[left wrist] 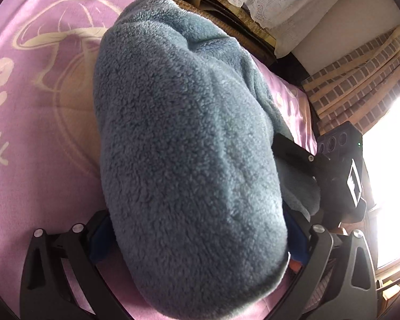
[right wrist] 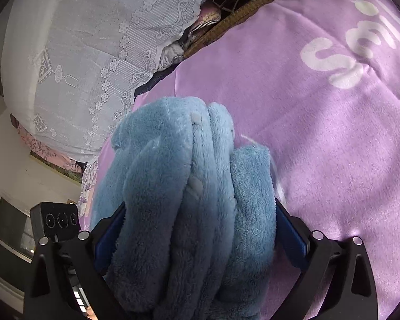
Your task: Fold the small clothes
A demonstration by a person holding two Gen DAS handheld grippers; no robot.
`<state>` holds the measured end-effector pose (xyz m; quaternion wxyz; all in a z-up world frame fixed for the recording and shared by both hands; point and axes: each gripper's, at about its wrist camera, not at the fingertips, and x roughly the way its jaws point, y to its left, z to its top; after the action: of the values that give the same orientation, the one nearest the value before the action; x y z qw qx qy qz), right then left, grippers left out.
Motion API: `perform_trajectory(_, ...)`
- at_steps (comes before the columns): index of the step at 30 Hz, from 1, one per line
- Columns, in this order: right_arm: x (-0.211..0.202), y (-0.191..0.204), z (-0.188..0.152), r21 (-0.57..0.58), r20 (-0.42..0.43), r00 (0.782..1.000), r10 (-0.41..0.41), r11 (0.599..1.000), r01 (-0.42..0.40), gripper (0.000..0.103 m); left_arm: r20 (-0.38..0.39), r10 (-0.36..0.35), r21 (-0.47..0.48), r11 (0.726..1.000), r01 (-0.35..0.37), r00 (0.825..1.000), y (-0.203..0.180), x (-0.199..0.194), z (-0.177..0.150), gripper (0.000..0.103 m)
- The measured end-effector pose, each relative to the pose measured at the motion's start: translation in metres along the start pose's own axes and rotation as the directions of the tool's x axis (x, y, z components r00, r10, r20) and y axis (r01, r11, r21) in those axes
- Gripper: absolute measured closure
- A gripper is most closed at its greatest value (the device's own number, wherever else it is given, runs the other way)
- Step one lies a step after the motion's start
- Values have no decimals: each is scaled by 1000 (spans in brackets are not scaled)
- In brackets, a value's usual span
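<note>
Fleece filled both of my views: a blue-grey fleece garment [left wrist: 184, 138], thick and nubbly, bunched into a rounded mass over the lilac blanket [left wrist: 40, 122] with its cream mushroom print [left wrist: 58, 40].

Starting at the left of the garment in the left wrist view, the blanket lay flat and bare apart from its lettering. The garment itself ran from the blanket's far edge down between the fingers of my left gripper [left wrist: 200, 242], bulging over both blue pads [left wrist: 101, 240]. The jaws were spread wide around the bundle and pressed against its sides, gripping it. To the right of the garment I saw the other black gripper body [left wrist: 341, 176] against the cloth, and past it a brick-pattern curtain [left wrist: 360, 80] and a bright window.

In the right wrist view the same garment [right wrist: 189, 200] showed what the left did not: several stacked folds, brighter blue, with small pale buttons [right wrist: 196, 185] along one edge. It sat between the fingers of my right gripper [right wrist: 200, 240], jaws held apart by the thick layers and clamping them. Left of the garment hung a white lace cloth [right wrist: 93, 53]; right of it stretched the blanket [right wrist: 333, 146] with white lettering [right wrist: 346, 53].
</note>
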<state>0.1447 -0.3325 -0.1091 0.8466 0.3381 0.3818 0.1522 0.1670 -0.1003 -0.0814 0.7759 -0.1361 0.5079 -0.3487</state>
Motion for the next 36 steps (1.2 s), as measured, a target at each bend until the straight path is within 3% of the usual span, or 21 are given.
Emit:
perform_trajectory(3, 0, 3, -4, -30, 13, 1000, -3, 1000, 3, 9, 14, 4, 27, 1000, -4, 1000, -5, 0, -1, 5)
perform_trajectory(5, 0, 5, -7, -21, 9, 999, 34, 999, -34, 21, 22, 4, 44, 999, -5, 1000, -7, 0, -2, 6)
perform_trajectory(16, 11, 11, -9, -44, 1, 999, 46, 998, -46, 22, 39, 4, 60, 998, -6, 999, 1, 3, 5, 5)
perform_trajectory(22, 5, 23, -17, -119, 52, 999, -5, 993, 11, 29, 68, 28, 94, 995, -34, 997, -6, -3, -2, 14)
perform_trajectory(36, -25, 44, -37, -190, 93, 994, -56, 979, 72, 35, 171, 157, 210, 959, -191, 973, -45, -20, -33, 18)
